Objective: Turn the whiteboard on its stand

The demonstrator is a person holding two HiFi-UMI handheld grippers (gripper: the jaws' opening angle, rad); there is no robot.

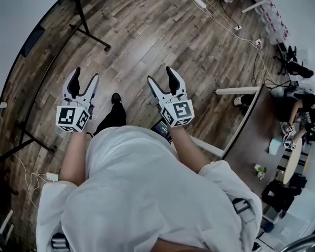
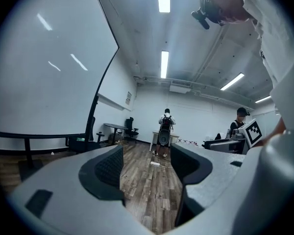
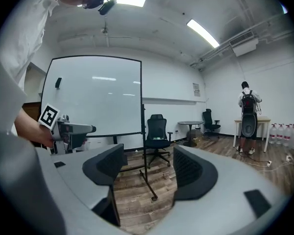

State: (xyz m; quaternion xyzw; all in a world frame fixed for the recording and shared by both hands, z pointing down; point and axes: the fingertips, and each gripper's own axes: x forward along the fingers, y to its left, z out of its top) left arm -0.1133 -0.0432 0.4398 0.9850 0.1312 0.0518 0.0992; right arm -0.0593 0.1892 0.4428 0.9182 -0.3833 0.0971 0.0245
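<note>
Status: the task has not started, judging by the present layout. Neither gripper touches the whiteboard or its stand.

Left gripper (image 1: 85, 77): jaws wide apart, with only floor (image 1: 163, 30) between them. It is held forward at waist level, well apart from the board.

Right gripper (image 1: 161, 77): jaws equally wide apart and empty. It is held level with the left gripper, a body-width to its right.

Whiteboard (image 3: 93, 97): upright in its frame, to the person's left. In the right gripper view its white face is towards the camera, and a small dark item is fixed near its upper left corner. In the left gripper view the board fills the left side and stands near that gripper.

Stand (image 3: 148, 182): a black upright runs down the board's right edge to a footed base on the floor. A second base shows at the board's other end in the head view.

Surroundings: an office chair (image 3: 157, 136) stands just beyond the stand. A person with a backpack (image 3: 247, 112) stands at a desk (image 3: 264, 124) far across the room. A cable (image 1: 226, 22) lies on the floor, well apart from the stand.

Remaining work (assessment):
1. Close the distance to the board.
2. Bring the grippers to the frame's edge and take hold.
3. Turn the board on its stand.

The whole task is still to be done.
</note>
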